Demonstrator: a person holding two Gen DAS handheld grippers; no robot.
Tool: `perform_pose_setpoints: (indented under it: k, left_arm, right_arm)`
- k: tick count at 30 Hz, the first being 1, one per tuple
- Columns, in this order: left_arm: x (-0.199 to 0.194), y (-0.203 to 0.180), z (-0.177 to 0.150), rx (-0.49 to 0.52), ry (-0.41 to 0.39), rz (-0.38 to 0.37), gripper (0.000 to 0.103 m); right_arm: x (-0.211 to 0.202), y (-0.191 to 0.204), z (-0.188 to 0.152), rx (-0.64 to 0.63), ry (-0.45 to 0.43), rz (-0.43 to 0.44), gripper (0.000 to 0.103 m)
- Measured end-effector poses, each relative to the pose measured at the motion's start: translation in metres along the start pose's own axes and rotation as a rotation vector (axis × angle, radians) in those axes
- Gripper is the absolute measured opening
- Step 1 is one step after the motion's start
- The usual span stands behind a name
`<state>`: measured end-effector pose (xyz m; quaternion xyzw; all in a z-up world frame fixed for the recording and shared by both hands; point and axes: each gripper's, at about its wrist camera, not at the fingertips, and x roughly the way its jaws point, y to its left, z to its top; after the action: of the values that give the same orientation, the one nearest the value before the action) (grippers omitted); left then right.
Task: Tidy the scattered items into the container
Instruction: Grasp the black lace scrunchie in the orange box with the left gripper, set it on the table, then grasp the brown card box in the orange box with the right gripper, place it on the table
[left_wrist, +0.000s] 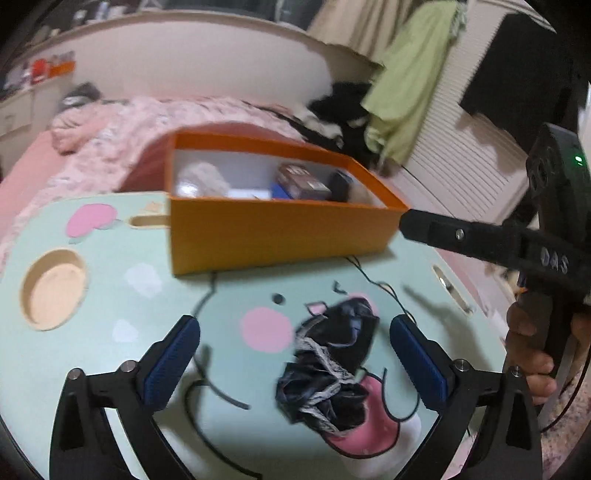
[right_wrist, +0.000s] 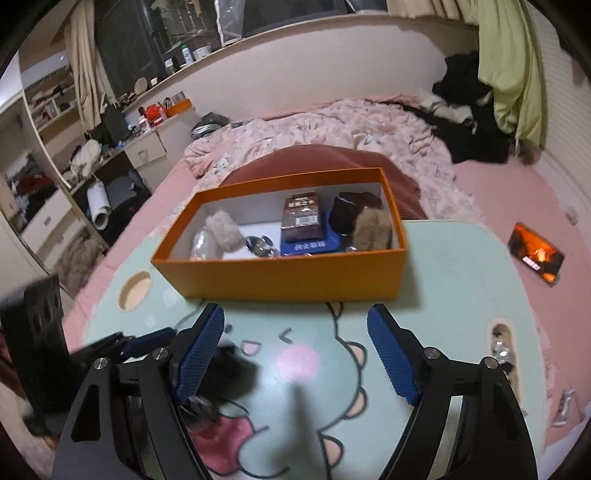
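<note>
Left view, risk: the loose cloth (left_wrist: 328, 363) may snag or slip from a partial pinch and drop short of the box (left_wrist: 280, 225).
Left view, cloth: crumpled on the desk (left_wrist: 147, 295) near its front edge, between the wide-open, empty jaws of the left gripper (left_wrist: 295, 354), nearer the right pad, touching neither.
Right view, jaws: the right gripper (right_wrist: 295, 350) stands partly open, empty, over mid-desk.
Right view, cloth: dark blur just outside its left pad; box at the desk's far edge.

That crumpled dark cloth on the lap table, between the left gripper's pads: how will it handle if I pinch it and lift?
The dark cloth looks soft and creased, so it will probably sag and trail rather than hold shape. Its pale lace edging may snag on a pad. It looks light, and unlikely to roll or tip. The left gripper stands open around it, not touching.
</note>
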<state>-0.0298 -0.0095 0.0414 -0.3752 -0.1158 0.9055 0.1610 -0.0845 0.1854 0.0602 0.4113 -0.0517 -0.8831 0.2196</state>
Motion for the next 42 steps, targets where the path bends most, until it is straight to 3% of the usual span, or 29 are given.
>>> perform_pose_setpoints:
  k: [3,9,13,17,20,23,26,29,35,39,42]
  left_arm:
    - [0.013,0.012,-0.004,-0.042,0.080,0.009,0.102]
    - [0.020,-0.001,-0.007,0.033,0.107,0.083,0.102]
    - [0.016,0.003,-0.013,0.024,0.099,0.072,0.102]
    - [0.013,0.004,-0.015,0.009,0.092,0.056,0.102]
    - [0.013,0.002,-0.013,0.007,0.094,0.055,0.102]
    - [0.013,0.002,-0.013,0.005,0.094,0.054,0.102]
    - [0.013,0.002,-0.012,0.004,0.096,0.055,0.102]
    - [0.013,0.002,-0.012,0.005,0.095,0.055,0.102]
    - [0.012,0.003,-0.012,0.005,0.095,0.054,0.102]
    - [0.012,0.003,-0.012,0.006,0.095,0.054,0.102]
    - [0.012,0.003,-0.012,0.005,0.094,0.053,0.102]
  right_arm:
    - [0.004,-0.004,0.016,0.011,0.004,-0.015,0.080]
    - [0.035,0.004,0.051,-0.040,0.078,-0.065,0.080]
    - [0.057,0.028,0.071,-0.138,0.080,-0.115,0.080]
    - [0.089,0.038,0.088,-0.172,0.124,-0.173,0.063]
    - [0.114,0.035,0.092,-0.169,0.187,-0.224,0.062]
    - [0.141,0.029,0.087,-0.151,0.324,-0.225,0.042]
    - [0.139,0.031,0.084,-0.177,0.304,-0.227,0.042]
    - [0.124,0.031,0.082,-0.160,0.247,-0.164,0.042]
    - [0.059,0.044,0.086,-0.133,0.038,-0.021,0.042]
    - [0.017,0.043,0.073,-0.106,-0.022,0.091,0.042]
    - [-0.005,0.041,0.054,-0.106,-0.038,0.125,0.042]
